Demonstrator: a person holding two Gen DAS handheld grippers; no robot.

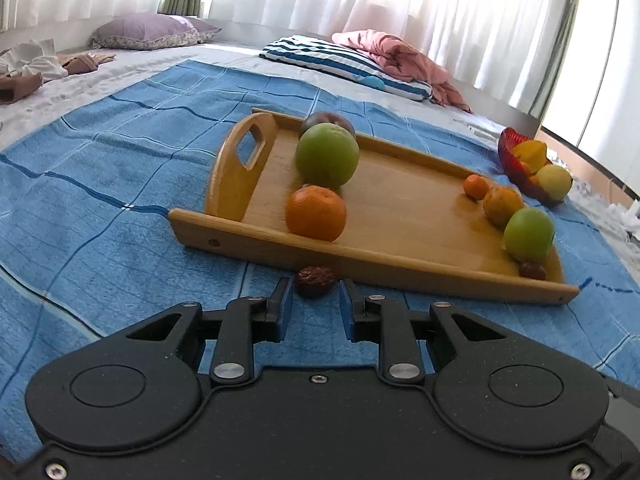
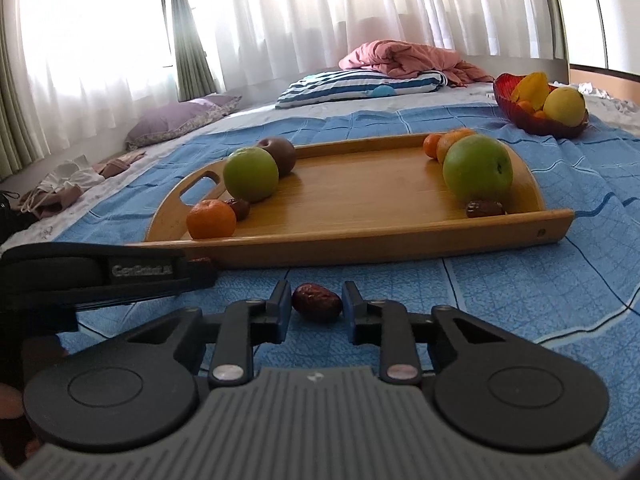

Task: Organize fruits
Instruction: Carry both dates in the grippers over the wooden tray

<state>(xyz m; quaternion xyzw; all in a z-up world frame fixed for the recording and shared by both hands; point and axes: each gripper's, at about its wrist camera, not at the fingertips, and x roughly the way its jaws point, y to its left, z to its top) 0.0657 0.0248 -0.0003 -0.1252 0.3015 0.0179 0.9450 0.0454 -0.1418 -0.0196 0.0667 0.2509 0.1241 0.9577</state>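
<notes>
Gripping a date each (image 1: 315,281) (image 2: 317,303), both grippers over blue bedspread (image 1: 120,208) w/ curtained windows (image 2: 320,12) behind.

Only one text legible: pale lettering "GenRobot.AI", slightly blurred, on the side of the black left gripper (image 2: 200,270), entering the right wrist view from 9 o'clock. Left wrist view: no readable text, labels or numbers.

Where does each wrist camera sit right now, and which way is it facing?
Left wrist: low over the blue cloth, facing the wooden tray's long side; left gripper shut on a date.
Right wrist: same height, further right, facing the tray; right gripper shut on another date; the left gripper's body intrudes at left.
Shared: tray, green apples, oranges, red bowl.
</notes>
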